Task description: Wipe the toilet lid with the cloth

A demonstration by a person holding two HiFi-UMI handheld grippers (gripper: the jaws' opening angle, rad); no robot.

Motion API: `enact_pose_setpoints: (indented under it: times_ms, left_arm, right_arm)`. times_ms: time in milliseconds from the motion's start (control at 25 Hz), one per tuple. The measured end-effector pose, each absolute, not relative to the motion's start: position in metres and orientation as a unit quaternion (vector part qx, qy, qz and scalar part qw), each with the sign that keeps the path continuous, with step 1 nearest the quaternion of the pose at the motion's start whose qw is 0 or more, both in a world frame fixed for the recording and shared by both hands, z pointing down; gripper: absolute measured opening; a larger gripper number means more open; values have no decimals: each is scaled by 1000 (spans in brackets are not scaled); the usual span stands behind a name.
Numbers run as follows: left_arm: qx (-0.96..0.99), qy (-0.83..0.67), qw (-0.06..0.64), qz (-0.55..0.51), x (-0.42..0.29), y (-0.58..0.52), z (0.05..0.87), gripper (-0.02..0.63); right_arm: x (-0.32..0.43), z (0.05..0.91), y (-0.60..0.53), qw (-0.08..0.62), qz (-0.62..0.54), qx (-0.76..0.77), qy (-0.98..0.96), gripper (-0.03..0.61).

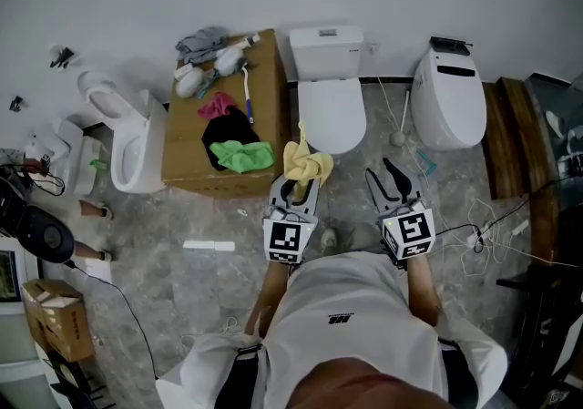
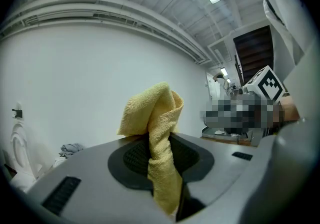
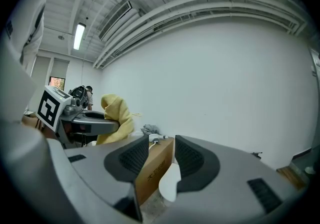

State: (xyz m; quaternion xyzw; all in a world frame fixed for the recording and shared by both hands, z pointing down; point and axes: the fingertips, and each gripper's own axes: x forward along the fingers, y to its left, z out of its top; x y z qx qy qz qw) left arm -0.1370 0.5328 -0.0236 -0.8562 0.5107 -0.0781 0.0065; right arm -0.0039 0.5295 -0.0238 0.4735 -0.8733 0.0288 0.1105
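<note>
The white toilet lid (image 1: 331,116) lies shut in front of its tank (image 1: 326,52), straight ahead of me. A yellow cloth (image 1: 307,161) hangs bunched at the lid's near edge, with my left gripper (image 1: 297,183) shut on it. In the left gripper view the cloth (image 2: 156,133) stands pinched between the dark pads (image 2: 131,160) of that gripper (image 2: 161,165). My right gripper (image 1: 379,170) is held open to the right of the lid, over the floor, with nothing in it. Through the gap of the right gripper (image 3: 161,160) I see a corner of the white lid (image 3: 168,184).
A cardboard box (image 1: 271,97) left of the toilet carries several cloths and a brush (image 1: 248,93). A second toilet (image 1: 448,97) stands at the right and a third (image 1: 132,138) at the left. Cables (image 1: 483,234) lie on the floor at the right.
</note>
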Motion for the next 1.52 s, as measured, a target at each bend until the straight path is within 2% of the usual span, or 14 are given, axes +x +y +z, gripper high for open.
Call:
enact_pose_setpoints:
  times_ms: [800, 1520]
  left_arm:
    - [-851, 518, 1, -87, -137, 398, -12, 106]
    - [-817, 566, 2, -105, -95, 250, -15, 106]
  right_arm:
    - [-5, -10, 392, 116, 37, 465, -877, 176]
    - [38, -7, 228, 105, 45, 413, -904, 176]
